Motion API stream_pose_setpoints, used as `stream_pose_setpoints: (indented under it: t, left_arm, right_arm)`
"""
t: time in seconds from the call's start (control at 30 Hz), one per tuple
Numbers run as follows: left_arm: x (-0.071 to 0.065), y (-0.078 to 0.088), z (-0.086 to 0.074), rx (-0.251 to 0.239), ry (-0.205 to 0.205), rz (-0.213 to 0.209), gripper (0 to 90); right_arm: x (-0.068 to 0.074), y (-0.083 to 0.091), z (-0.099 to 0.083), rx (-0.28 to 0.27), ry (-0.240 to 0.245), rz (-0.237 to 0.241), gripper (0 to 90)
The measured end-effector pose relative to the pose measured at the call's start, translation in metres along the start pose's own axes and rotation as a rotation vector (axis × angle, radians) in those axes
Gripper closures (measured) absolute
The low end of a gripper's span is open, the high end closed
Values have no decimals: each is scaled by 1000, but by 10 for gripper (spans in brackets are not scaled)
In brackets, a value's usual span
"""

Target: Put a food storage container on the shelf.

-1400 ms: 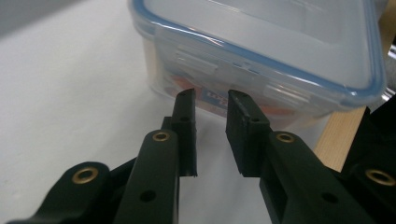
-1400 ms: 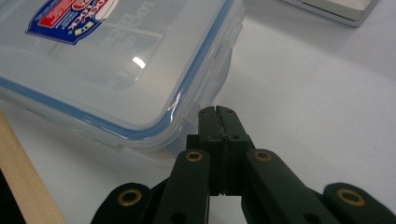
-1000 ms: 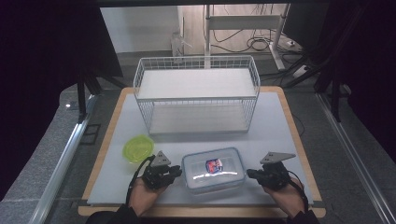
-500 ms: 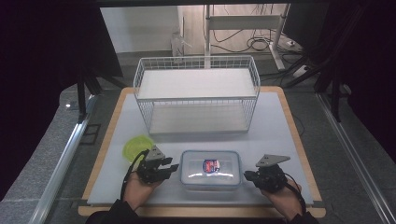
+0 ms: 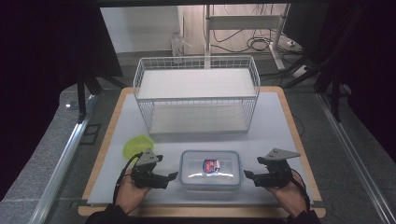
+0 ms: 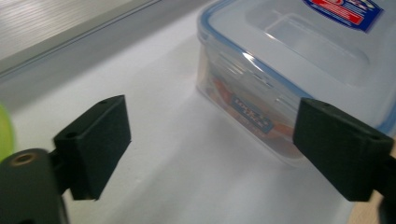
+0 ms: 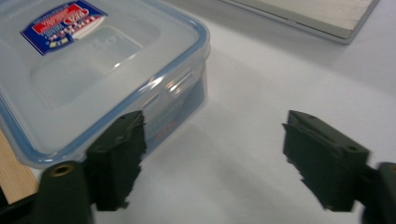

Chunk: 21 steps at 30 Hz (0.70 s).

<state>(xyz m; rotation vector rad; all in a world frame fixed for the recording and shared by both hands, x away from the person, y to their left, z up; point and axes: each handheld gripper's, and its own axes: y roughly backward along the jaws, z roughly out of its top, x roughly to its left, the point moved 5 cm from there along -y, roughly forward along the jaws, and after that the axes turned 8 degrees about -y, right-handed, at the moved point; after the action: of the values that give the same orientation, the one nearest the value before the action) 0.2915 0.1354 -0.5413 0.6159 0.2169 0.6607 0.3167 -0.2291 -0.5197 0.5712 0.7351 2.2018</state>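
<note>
A clear plastic box (image 5: pixel 211 170) with a blue-rimmed lid and a red and blue label lies near the front of the white mat. My left gripper (image 5: pixel 171 178) sits just off the box's left end and my right gripper (image 5: pixel 248 178) just off its right end. Both point inward at it. In the left gripper view the box (image 6: pixel 299 70) lies beyond the left gripper (image 6: pixel 217 144), whose jaws have just been opening over bare mat. In the right gripper view the right gripper (image 7: pixel 219 158) has likewise just been opening, with the box (image 7: pixel 93 70) beside its left pad (image 7: pixel 116 158) and nothing held.
A white wire basket shelf (image 5: pixel 196 93) stands at the back middle of the mat (image 5: pixel 280 130). A yellow-green object (image 5: pixel 137 143) lies just behind my left hand. The mat rests on a wooden board whose edge (image 5: pixel 299 140) runs close to my right hand.
Both grippers' jaws have opened. Each gripper has drawn slightly back from the box's end. The box has stayed where it was.
</note>
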Motion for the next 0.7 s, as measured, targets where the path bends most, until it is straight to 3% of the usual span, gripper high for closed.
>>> stream_pose_setpoints:
  t: [0.07, 0.17, 0.43, 0.7]
  left_arm:
    - [-1, -1, 0, 8, -15, 0, 67]
    - [-1, -1, 2, 28, -1, -13, 60]
    - [-4, 7, 11, -8, 50, -79, 46]
    - [-9, 5, 17, -9, 53, -109, 32]
  right_arm:
    - [0, 0, 2, -11, 0, 4, 151]
    - [0, 1, 3, -15, -2, 16, 106]
    - [5, 2, 6, 3, -42, 71, 60]
    - [13, 2, 12, 0, -34, 97, 22]
